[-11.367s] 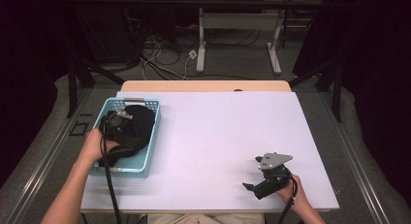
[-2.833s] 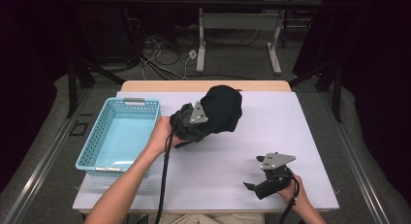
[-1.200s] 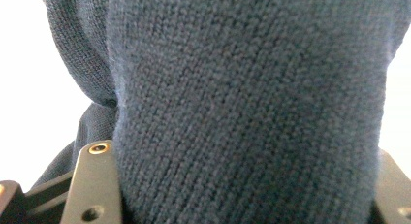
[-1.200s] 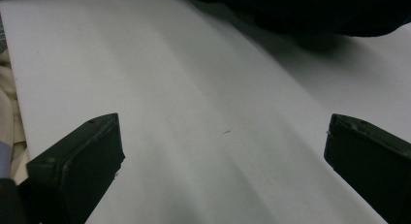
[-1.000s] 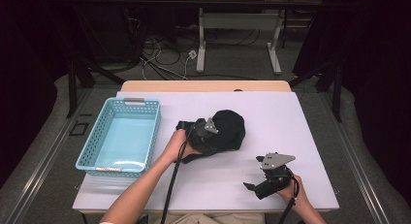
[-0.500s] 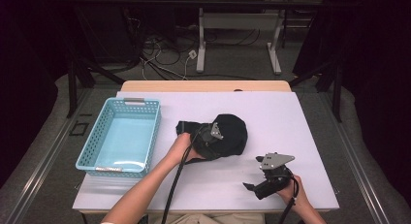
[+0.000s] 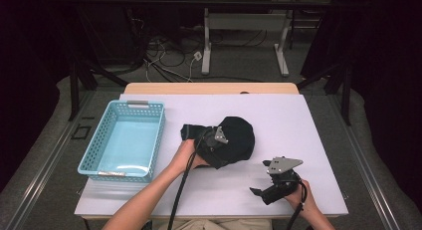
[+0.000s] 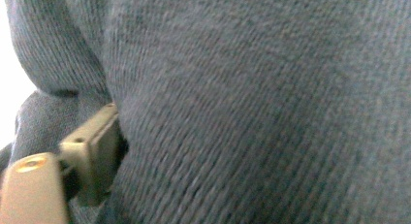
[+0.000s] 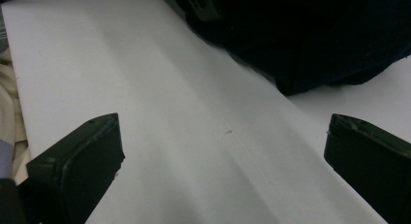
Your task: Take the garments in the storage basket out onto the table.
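Note:
A dark knit garment [image 7: 240, 139] lies bunched on the white table [image 7: 283, 115] near its middle. My left gripper [image 7: 215, 139] sits at the garment's left side, shut on the cloth, with the hand just behind it. In the left gripper view the blue-grey knit [image 8: 266, 112] covers nearly everything, and one pale finger [image 8: 89, 149] pokes out at lower left, the other hidden. My right gripper [image 7: 259, 194] rests at the table's front right, open and holding nothing. Through its wide-apart jaws [image 9: 223, 151] I see bare table and the garment's edge [image 9: 300, 35] farther off.
A light blue plastic basket [image 7: 159, 135] stands on the left part of the table with nothing in it. Bare white surface stretches between the garment and my right gripper. The table's front edge runs just below both hands. Cables and desk legs lie on the floor beyond.
My left gripper carried the garment out of the basket, across to the table's middle and down onto the surface. The right gripper has stayed put.

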{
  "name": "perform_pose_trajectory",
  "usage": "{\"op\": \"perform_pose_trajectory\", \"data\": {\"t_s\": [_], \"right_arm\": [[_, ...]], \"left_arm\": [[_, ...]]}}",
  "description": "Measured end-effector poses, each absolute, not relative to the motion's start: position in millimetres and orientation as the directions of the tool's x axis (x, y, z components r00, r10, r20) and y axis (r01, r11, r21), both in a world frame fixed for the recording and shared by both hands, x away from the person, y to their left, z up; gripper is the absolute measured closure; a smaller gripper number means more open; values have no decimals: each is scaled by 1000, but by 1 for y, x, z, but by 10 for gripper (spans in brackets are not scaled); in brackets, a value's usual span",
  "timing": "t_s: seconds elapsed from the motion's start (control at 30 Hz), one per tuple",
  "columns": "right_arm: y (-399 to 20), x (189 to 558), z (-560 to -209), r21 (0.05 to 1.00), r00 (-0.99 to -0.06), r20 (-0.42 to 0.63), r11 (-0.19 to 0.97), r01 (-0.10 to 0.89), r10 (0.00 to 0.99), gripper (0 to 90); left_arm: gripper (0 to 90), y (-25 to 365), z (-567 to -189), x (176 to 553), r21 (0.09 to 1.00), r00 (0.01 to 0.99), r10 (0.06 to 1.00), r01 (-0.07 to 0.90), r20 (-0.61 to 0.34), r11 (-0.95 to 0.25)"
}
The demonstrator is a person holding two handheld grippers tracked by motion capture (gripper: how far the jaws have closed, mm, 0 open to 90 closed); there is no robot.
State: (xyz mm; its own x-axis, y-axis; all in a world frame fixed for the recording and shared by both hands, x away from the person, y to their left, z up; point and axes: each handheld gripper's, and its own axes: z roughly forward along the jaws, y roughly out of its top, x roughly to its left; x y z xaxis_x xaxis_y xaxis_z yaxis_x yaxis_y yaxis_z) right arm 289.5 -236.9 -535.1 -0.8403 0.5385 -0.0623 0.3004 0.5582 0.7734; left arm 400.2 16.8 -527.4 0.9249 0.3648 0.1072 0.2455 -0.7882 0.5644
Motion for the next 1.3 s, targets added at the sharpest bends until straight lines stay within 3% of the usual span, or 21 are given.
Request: {"op": "perform_pose_trajectory", "data": {"t_s": [0.2,0.8,1.3], "right_arm": [[-237,289,-535,775,-838,-62,555,302,542,0],[-237,288,-534,777,-843,-59,555,298,535,0],[-236,288,-534,774,-843,-55,557,302,535,0]], "left_arm": [[0,26,-524,395,569,916,390,270,99,-777],[0,71,-507,362,615,897,433,295,85,-732],[0,98,-496,331,627,881,452,276,138,-729]]}}
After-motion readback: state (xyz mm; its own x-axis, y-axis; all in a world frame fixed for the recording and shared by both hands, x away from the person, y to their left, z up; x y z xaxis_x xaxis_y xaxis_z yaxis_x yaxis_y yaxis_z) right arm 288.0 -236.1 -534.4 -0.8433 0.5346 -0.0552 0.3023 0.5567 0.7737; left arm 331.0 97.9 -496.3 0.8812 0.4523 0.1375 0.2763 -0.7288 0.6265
